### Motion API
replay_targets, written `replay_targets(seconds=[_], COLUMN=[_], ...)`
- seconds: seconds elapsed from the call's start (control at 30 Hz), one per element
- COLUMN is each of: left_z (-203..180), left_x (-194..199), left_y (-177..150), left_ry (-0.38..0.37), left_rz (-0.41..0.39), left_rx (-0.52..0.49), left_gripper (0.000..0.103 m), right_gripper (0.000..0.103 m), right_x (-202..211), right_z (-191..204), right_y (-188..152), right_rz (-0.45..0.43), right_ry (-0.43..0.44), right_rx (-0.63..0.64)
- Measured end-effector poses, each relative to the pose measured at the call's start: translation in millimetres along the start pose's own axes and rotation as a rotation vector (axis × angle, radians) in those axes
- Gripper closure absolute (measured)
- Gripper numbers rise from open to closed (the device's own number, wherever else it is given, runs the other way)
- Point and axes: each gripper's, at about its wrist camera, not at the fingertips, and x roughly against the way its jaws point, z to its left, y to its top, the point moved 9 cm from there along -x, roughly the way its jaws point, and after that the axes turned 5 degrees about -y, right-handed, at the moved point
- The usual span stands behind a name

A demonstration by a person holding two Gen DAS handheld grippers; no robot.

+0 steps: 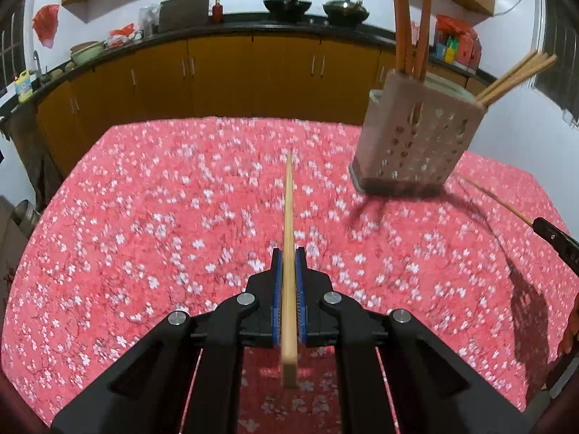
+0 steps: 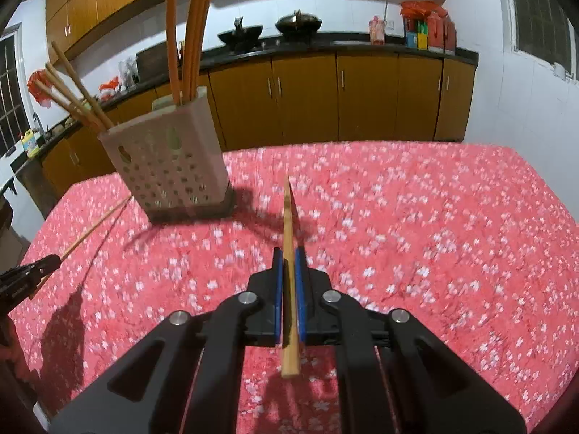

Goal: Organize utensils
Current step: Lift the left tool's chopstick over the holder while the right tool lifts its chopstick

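My left gripper (image 1: 288,253) is shut on a wooden chopstick (image 1: 288,217) that points forward above the table. My right gripper (image 2: 288,253) is shut on another wooden chopstick (image 2: 288,224), held the same way. A perforated grey utensil holder (image 1: 412,137) stands on the table ahead to the right in the left wrist view, and ahead to the left in the right wrist view (image 2: 170,170). It holds several chopsticks (image 2: 72,86) and orange-handled utensils (image 2: 188,36). Each view shows the other gripper at its edge with its chopstick (image 1: 503,199) (image 2: 94,224).
The table has a red floral cloth (image 1: 163,217). Behind it runs a kitchen counter (image 1: 235,25) with woks, bottles and bags above yellow cabinets (image 2: 362,97). A white wall (image 2: 524,108) and a window are on the right.
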Motion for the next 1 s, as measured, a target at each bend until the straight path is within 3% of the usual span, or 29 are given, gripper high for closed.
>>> replay_targets(seconds=[0.17, 0.37, 0.67, 1.0], left_z=[1.2, -2.5, -13.9, -41.1], left_x=[33.2, 66.6, 79.7, 106.2], left_y=[31.3, 61.9, 75.0, 101.0], left_ry=[-0.029, -0.054, -0.076, -0.141], left_rz=[-0.113, -0.23, -0.28, -0.352], left_rx=[0.031, 0.044, 0.035, -0.004], left_gripper=[0.095, 0.095, 0.095, 0.095], right_gripper=[0.095, 0.095, 0.095, 0.095], right_x=[33.3, 54.0, 68.2, 114.0], right_z=[-6.3, -6.2, 0.7, 19.4], right_y=[32.8, 53.2, 70.2, 105.2], right_rz=[-0.122, -0.198, -0.241, -0.345], right_ry=[0.02, 0.036, 0.051, 0.164], right_rx=[-0.047, -0.071, -0.058, -0.069])
